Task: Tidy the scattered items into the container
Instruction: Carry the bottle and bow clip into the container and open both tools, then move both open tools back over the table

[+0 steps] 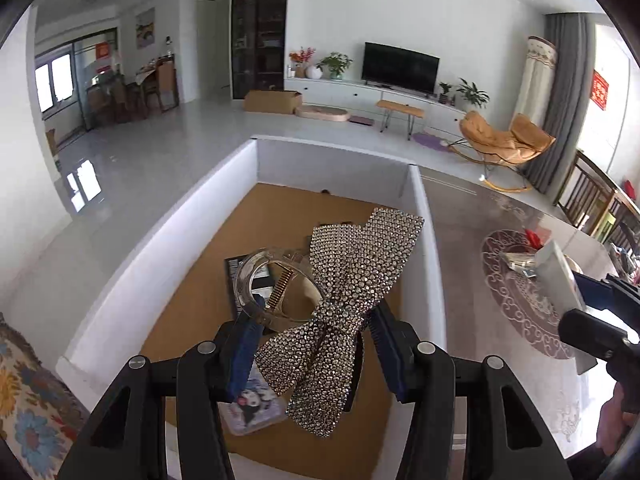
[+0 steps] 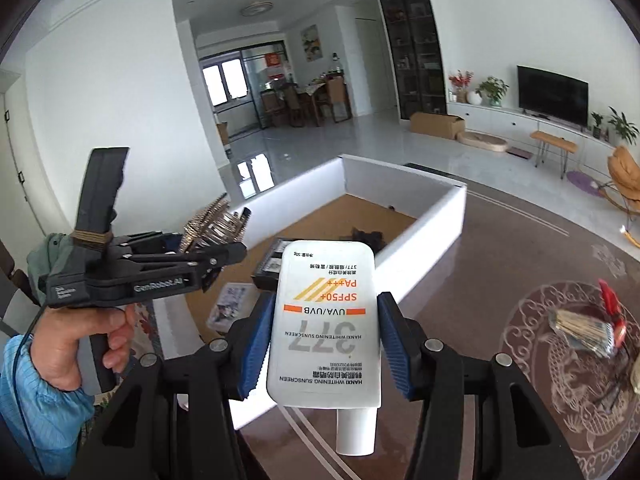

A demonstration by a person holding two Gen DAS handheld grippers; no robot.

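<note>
My left gripper point(image 1: 310, 342) is shut on a rhinestone bow hair clip point(image 1: 344, 300) and holds it above the white open box point(image 1: 168, 236) with a brown floor. In the box lie a clear round hair claw point(image 1: 256, 280), a dark flat packet point(image 1: 232, 276) and a cartoon card point(image 1: 248, 412). My right gripper point(image 2: 324, 340) is shut on a white sunscreen tube point(image 2: 324, 320), cap towards the camera, held just right of the box point(image 2: 424, 216). The left gripper with the bow point(image 2: 212, 224) shows in the right wrist view.
The box stands on a brown patterned table point(image 2: 500, 264). A small pile with a red clip and silvery packets point(image 2: 588, 328) lies on the table's round pattern at the right. A floral cloth point(image 1: 28, 396) lies left of the box.
</note>
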